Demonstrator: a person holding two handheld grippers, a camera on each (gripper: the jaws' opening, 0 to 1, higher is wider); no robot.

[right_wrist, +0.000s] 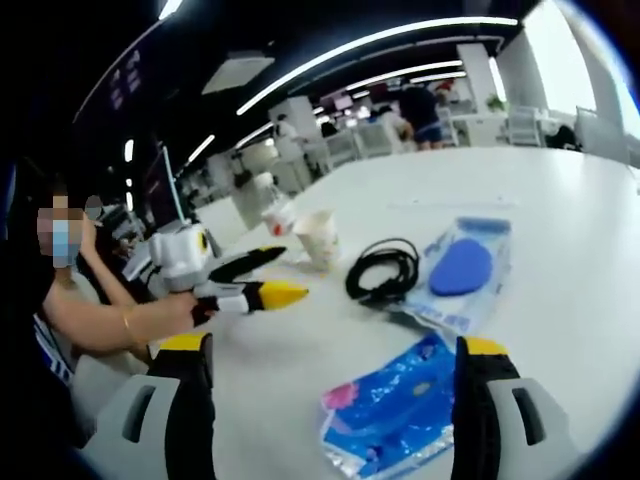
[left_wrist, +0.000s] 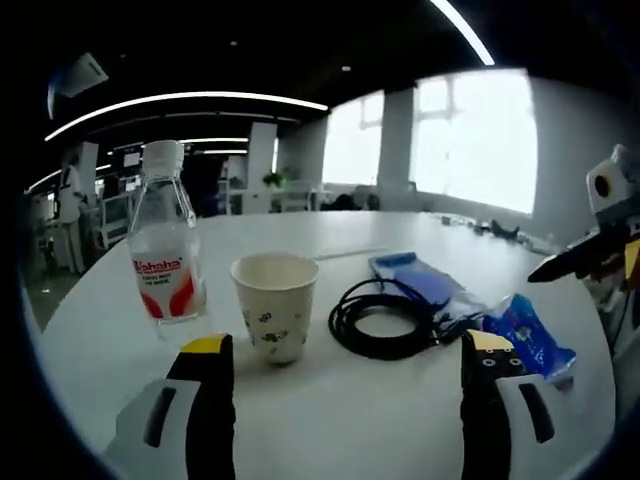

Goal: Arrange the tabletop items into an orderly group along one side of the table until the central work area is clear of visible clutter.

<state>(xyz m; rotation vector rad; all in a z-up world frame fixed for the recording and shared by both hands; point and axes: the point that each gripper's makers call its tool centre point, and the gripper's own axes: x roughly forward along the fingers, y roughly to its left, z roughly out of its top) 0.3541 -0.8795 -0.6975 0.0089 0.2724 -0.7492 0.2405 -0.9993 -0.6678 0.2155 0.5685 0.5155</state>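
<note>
On the round white table (left_wrist: 330, 430) stand a clear water bottle (left_wrist: 165, 255) with a red label and a paper cup (left_wrist: 275, 305). To their right lie a coiled black cable (left_wrist: 385, 318), a clear pouch with a blue item (left_wrist: 418, 278) and a blue packet (left_wrist: 530, 338). My left gripper (left_wrist: 347, 350) is open, just short of the cup and cable. My right gripper (right_wrist: 333, 352) is open over the blue packet (right_wrist: 395, 405), which lies between its jaws. The right gripper view also holds the cable (right_wrist: 382, 270), pouch (right_wrist: 465, 270), cup (right_wrist: 318, 238) and bottle (right_wrist: 280, 215).
A person's hand (right_wrist: 175, 312) holds the left gripper (right_wrist: 285, 275) at the table's near-left edge. The right gripper (left_wrist: 590, 262) enters the left gripper view from the right. Bare tabletop stretches beyond the items. Office desks and a standing person (right_wrist: 425, 112) are far behind.
</note>
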